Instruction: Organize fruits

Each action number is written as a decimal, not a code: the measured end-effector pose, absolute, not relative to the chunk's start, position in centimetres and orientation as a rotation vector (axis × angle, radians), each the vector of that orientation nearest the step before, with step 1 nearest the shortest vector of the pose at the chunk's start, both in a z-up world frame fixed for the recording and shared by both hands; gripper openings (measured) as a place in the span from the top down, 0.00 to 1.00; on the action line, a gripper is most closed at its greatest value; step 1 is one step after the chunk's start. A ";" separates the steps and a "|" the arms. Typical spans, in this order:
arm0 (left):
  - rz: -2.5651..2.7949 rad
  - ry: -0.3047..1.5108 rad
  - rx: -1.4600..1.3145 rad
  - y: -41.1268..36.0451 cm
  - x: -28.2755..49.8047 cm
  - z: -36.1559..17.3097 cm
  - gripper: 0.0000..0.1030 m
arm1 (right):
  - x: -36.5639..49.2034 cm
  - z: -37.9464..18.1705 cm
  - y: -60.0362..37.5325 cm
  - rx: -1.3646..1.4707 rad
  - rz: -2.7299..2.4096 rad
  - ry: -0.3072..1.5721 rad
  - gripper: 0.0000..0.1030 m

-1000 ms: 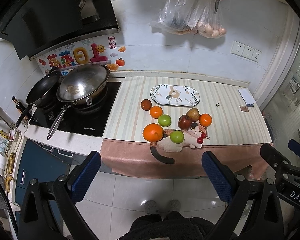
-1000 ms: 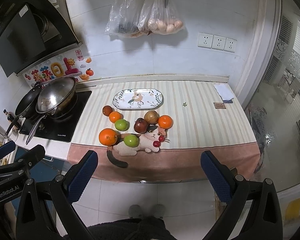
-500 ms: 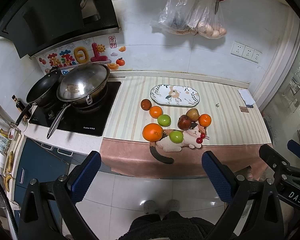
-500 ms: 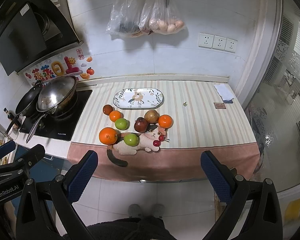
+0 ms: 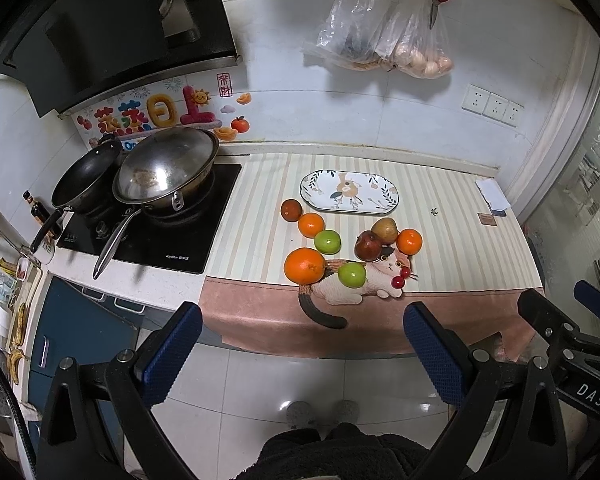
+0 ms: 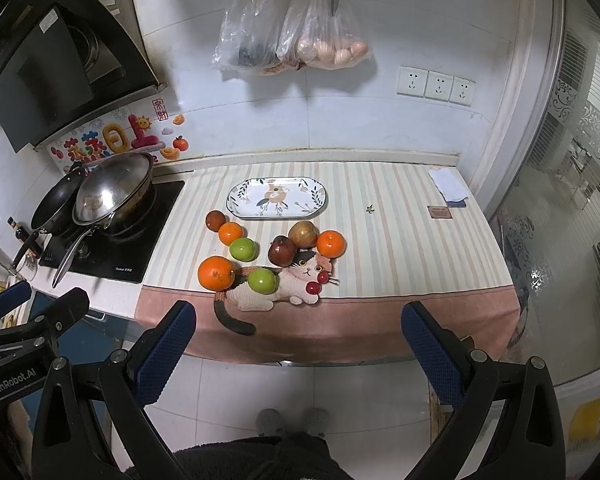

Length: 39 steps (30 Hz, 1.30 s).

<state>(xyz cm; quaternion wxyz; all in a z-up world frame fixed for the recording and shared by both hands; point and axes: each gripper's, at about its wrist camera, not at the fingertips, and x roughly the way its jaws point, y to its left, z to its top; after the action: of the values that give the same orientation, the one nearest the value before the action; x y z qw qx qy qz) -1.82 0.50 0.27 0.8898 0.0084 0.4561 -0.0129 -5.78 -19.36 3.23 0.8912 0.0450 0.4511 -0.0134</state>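
Several fruits lie on the striped counter cloth: a large orange, two green apples, a red apple, a brown pear, small oranges, a dark fruit and cherries. An oval flowered plate stands empty behind them. My left gripper and right gripper are open and empty, held well back from the counter, above the floor.
A stove with a steel wok and a black pan is to the left. Plastic bags and scissors hang on the wall. A folded cloth lies at the far right. The counter's front edge drops to a tiled floor.
Both views have shifted only slightly; the fruits and plate have not moved and both grippers stay open.
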 end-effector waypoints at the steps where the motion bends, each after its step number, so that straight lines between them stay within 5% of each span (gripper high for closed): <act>1: -0.026 0.948 0.017 0.4 -1.7 0.3 0.00 | -5.7 3.2 -19.4 0.093 -0.028 0.937 0.00; 27: -0.034 0.961 0.020 -0.2 0.0 -0.3 0.00 | -5.0 2.9 -19.8 0.117 -0.039 0.924 0.00; 39: -0.008 1.022 0.016 3.7 8.9 -6.6 0.00 | 1.2 -3.1 -19.9 0.301 -0.031 0.978 0.00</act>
<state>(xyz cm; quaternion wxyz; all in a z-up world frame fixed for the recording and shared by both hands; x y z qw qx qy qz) 8.92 3.67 -6.58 0.8723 0.0074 0.4889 -0.0038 1.21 -19.92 -3.08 0.8718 0.1440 0.4680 -0.0146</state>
